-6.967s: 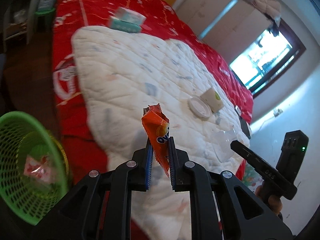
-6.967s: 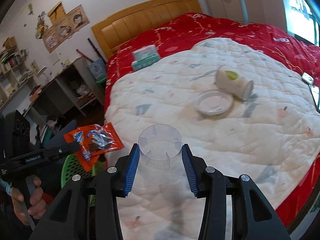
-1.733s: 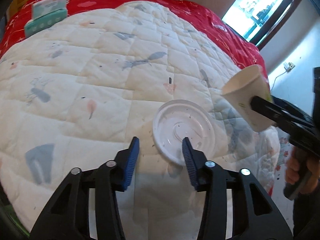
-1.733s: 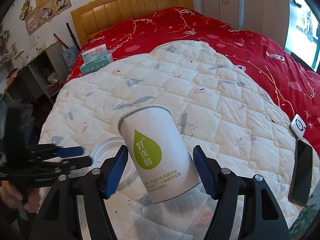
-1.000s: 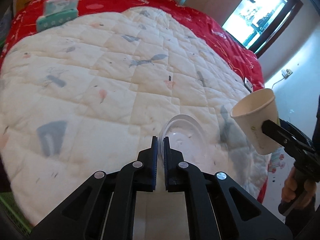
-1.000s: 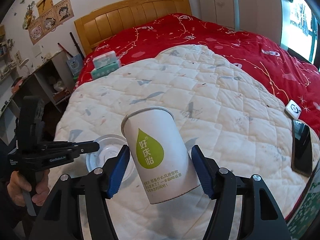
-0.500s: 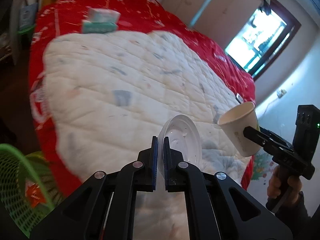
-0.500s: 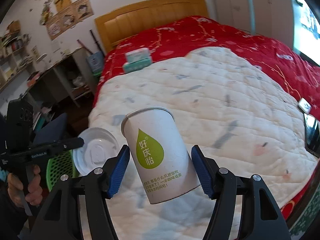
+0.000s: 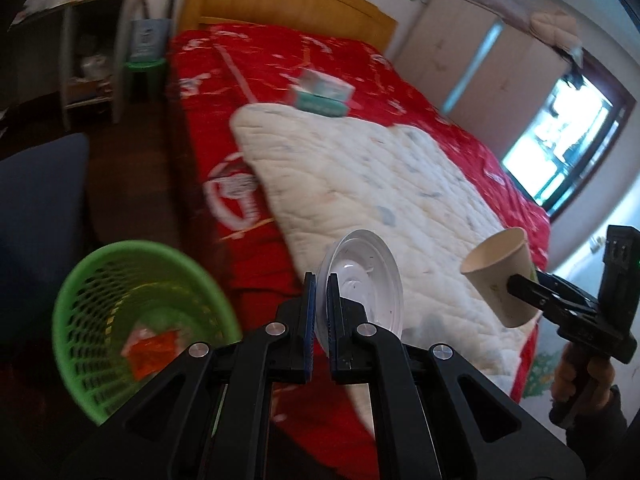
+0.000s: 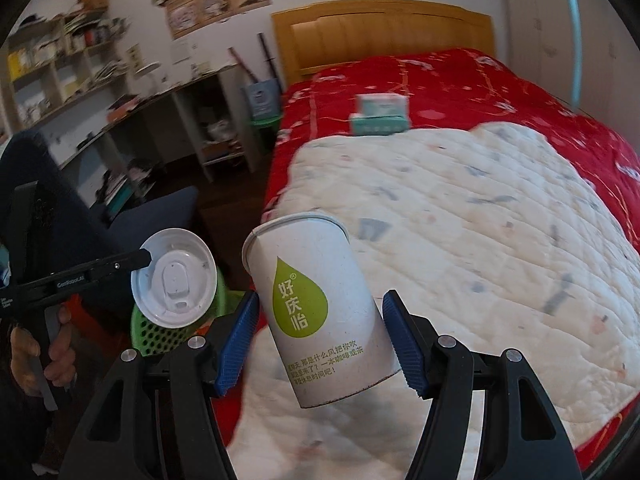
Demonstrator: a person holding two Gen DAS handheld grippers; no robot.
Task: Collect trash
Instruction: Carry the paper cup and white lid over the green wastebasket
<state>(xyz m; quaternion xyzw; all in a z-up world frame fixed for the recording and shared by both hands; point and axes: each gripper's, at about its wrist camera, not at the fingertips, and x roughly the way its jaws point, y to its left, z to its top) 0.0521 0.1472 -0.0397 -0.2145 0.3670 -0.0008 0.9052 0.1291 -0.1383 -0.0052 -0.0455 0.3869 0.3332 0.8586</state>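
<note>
Left wrist view: your left hand-held gripper (image 9: 321,280) is clamped on one white plastic lid (image 9: 360,280), near one green basket (image 9: 100,280) holding one orange wrapper (image 9: 154,350). Your right hand-held gripper (image 10: 320,320) pinches one paper cup (image 10: 316,308) above the bed (image 10: 500,216).
</note>
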